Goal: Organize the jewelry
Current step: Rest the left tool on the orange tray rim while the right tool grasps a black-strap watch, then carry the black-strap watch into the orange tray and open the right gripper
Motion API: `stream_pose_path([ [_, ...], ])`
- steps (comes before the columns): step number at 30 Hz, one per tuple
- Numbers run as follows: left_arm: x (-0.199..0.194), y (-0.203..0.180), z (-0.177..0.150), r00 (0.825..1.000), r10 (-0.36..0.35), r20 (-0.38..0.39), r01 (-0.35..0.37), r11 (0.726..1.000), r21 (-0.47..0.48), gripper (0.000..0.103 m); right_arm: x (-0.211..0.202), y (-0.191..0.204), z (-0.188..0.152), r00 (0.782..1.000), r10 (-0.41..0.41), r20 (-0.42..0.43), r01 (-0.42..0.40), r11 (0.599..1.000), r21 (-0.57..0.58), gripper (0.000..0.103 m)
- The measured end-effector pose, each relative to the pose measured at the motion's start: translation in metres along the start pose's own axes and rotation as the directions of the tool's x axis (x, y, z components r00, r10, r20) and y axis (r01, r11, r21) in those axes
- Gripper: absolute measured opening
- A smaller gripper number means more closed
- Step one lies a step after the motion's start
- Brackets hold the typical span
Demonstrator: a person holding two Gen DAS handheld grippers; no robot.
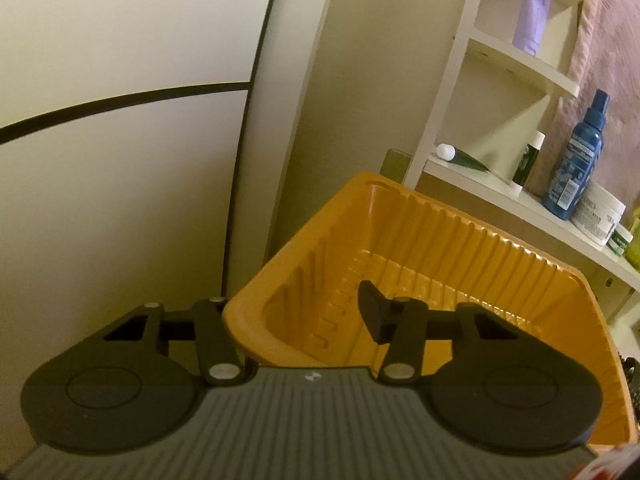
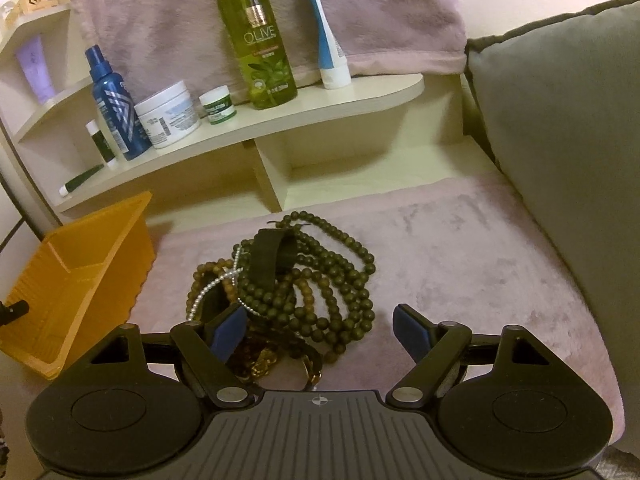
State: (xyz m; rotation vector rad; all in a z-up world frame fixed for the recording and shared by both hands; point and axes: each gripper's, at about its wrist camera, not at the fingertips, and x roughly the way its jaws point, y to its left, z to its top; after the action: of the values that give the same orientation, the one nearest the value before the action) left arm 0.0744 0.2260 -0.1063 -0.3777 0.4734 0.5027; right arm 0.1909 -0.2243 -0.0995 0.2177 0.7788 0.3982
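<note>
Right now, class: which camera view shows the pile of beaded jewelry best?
The right wrist view: the beaded jewelry pile lies fully visible on the pink cloth. The left wrist view shows none of it, only the orange tray.

This was a home, most likely a bedroom or dressing corner. At twelve o'clock stood a cream tiered shelf (image 2: 320,104) stocked with toiletries: an olive lotion bottle (image 2: 256,48), a blue spray bottle (image 2: 114,108) and a white cream jar (image 2: 168,114). A pink plush blanket (image 2: 460,248) covered the surface, with a grey cushion (image 2: 560,120) at two o'clock.
</note>
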Motion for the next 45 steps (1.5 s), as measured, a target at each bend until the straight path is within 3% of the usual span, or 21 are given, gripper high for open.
stream_pose_path([
  [3,-0.002,-0.001,-0.001,1.000,0.017,0.020,-0.017,1.000,0.014,0.039,0.000,0.000,0.001,1.000,-0.002,0.001,0.002,1.000,0.003,0.081],
  [6,-0.005,-0.002,-0.002,0.999,0.038,0.034,-0.040,0.998,0.041,0.023,-0.001,-0.002,0.000,1.000,0.001,0.002,-0.001,1.000,0.003,0.080],
  [14,-0.021,-0.009,-0.003,0.996,0.049,0.077,-0.057,0.992,0.108,0.021,-0.009,-0.002,-0.004,1.000,0.018,-0.018,-0.018,0.999,-0.027,0.064],
  [25,-0.044,-0.024,0.011,0.992,0.025,0.128,-0.050,0.979,0.196,0.015,-0.004,-0.003,-0.011,0.996,0.049,-0.074,-0.054,0.996,-0.065,0.033],
  [32,-0.048,-0.031,0.015,0.990,0.017,0.143,-0.047,0.976,0.211,0.014,0.008,0.008,-0.011,0.995,0.030,-0.098,-0.046,0.985,-0.167,0.015],
  [45,-0.047,-0.030,0.015,0.991,0.014,0.135,-0.045,0.973,0.228,0.015,-0.010,-0.006,0.017,0.986,0.106,-0.126,-0.097,0.993,0.072,0.011],
])
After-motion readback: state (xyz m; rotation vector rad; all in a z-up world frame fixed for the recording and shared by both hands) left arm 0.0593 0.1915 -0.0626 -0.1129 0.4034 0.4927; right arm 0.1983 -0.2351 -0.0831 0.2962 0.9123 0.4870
